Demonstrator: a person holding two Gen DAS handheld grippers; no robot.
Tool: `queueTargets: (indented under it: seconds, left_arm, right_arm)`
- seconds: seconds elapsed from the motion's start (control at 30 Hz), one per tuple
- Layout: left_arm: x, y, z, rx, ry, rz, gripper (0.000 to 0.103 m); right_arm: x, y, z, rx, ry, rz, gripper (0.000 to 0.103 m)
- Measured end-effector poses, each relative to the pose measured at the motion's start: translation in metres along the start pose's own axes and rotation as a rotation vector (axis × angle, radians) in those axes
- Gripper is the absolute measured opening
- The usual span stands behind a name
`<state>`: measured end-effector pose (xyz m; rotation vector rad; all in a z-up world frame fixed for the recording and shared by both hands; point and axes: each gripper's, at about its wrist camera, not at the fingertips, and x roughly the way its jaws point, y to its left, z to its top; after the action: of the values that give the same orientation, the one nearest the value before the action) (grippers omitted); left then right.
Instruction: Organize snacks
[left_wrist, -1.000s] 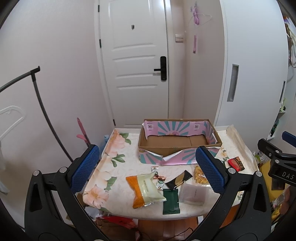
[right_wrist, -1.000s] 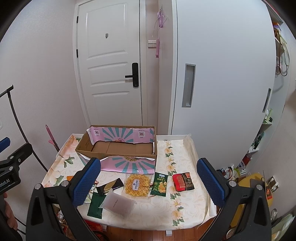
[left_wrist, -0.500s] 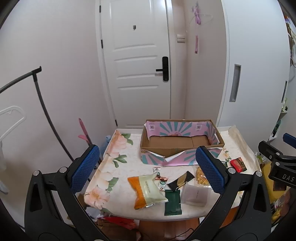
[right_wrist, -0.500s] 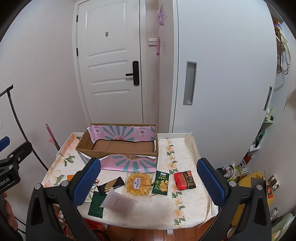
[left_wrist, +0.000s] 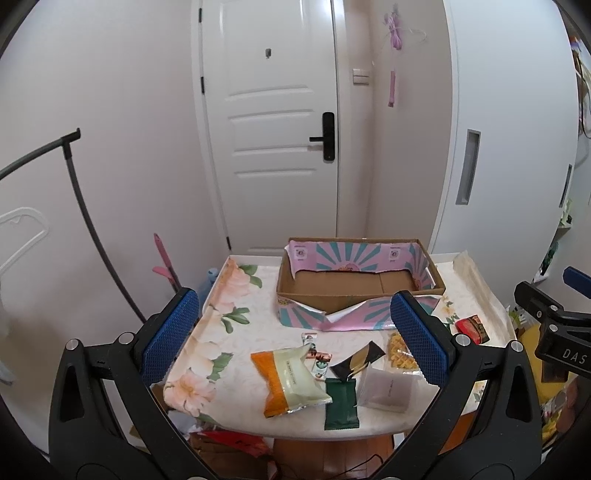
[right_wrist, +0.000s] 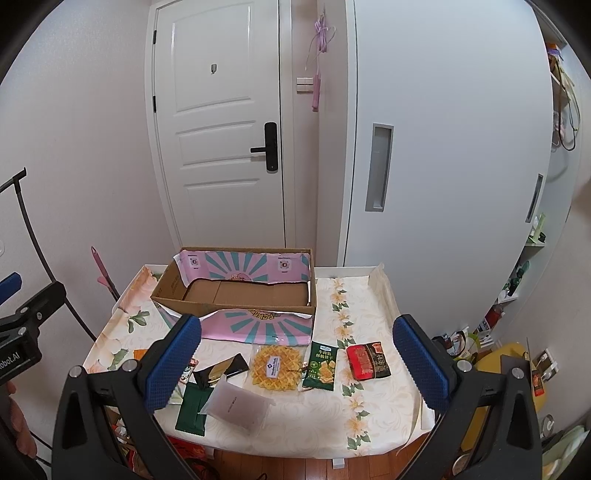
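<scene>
Snacks (right_wrist: 275, 367) | flat sealed packets, scattered | cardboard box (right_wrist: 236, 284) open-topped

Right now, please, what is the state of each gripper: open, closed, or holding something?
Left gripper: open, holding nothing, above the table's near edge.
Right gripper: open, holding nothing, above the snacks.
</scene>
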<state>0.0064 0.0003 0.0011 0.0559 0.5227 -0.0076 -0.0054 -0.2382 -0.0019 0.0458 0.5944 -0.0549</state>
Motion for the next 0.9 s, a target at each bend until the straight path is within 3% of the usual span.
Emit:
queueTargets:
  seconds: [0.9]
  left_arm:
    - [0.0011, 0.0019, -0.001, -0.006, 0.003, 0.0, 0.103]
  right_arm:
    - [-0.0011, 0.0025, 0.001, 0.0, 0.006, 0.001, 0.103]
